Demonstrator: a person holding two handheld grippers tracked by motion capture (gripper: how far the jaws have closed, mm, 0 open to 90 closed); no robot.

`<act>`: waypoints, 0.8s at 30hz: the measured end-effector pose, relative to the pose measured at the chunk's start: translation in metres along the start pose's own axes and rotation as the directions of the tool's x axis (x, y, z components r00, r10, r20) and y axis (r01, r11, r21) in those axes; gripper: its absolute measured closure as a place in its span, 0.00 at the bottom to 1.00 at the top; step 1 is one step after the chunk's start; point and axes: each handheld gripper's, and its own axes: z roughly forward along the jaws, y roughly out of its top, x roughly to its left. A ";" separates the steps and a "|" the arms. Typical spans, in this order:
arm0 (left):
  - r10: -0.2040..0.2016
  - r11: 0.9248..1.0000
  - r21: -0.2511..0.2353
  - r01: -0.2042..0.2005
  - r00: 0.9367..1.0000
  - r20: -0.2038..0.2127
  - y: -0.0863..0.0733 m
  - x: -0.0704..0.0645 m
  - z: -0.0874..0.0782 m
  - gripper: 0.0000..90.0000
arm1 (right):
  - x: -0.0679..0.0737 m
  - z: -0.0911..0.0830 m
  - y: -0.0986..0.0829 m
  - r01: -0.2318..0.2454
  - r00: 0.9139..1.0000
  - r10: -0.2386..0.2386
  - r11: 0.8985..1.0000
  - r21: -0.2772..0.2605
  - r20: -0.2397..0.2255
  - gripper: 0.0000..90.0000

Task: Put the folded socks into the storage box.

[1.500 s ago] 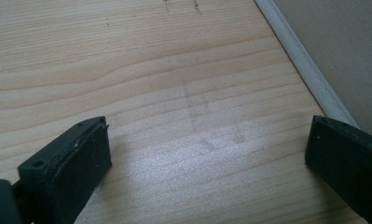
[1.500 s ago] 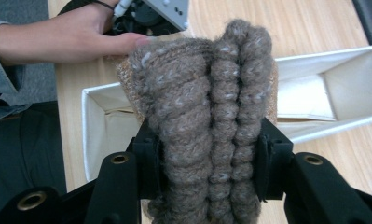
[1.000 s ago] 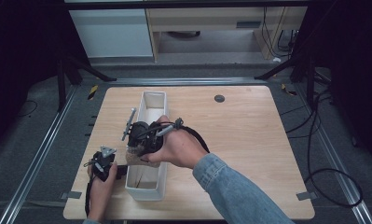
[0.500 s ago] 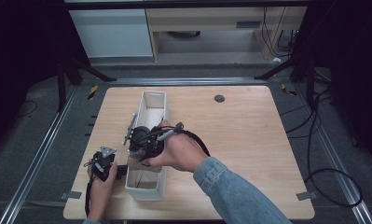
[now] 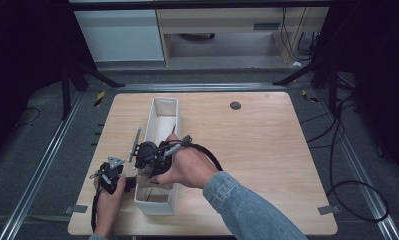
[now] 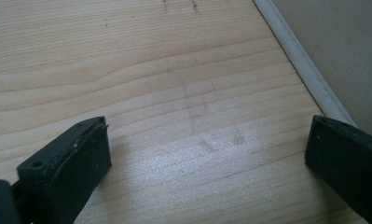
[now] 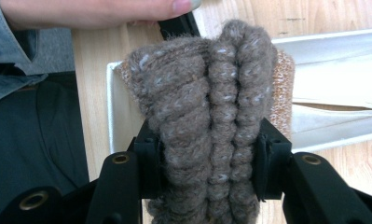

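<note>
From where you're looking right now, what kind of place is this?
Probably a lab or recording workspace: a bare wooden table on dark flooring with metal floor rails, loose cables, and hand-held grippers, the right gripper clamping a knitted brown cloth over a white bin.

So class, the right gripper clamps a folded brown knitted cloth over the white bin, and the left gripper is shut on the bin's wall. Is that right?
Not quite. The left gripper is open, holding nothing, over bare table beside the white bin; the left gripper view shows it. The right gripper does clamp the knitted cloth.
</note>
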 end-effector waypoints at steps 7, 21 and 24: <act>-0.001 1.000 -0.002 0.001 1.000 0.001 0.000 0.000 0.000 0.00 | 0.003 0.009 0.001 -0.007 1.000 0.007 1.000 0.003 -0.019 0.61; 0.001 1.000 0.000 -0.001 1.000 0.002 0.001 0.000 0.001 0.00 | 0.006 0.021 0.000 -0.014 0.999 0.015 1.000 0.016 -0.031 0.61; 0.001 1.000 -0.001 -0.001 1.000 0.000 0.001 0.000 0.001 0.00 | 0.007 0.024 0.001 -0.014 0.999 0.015 1.000 0.020 -0.030 0.61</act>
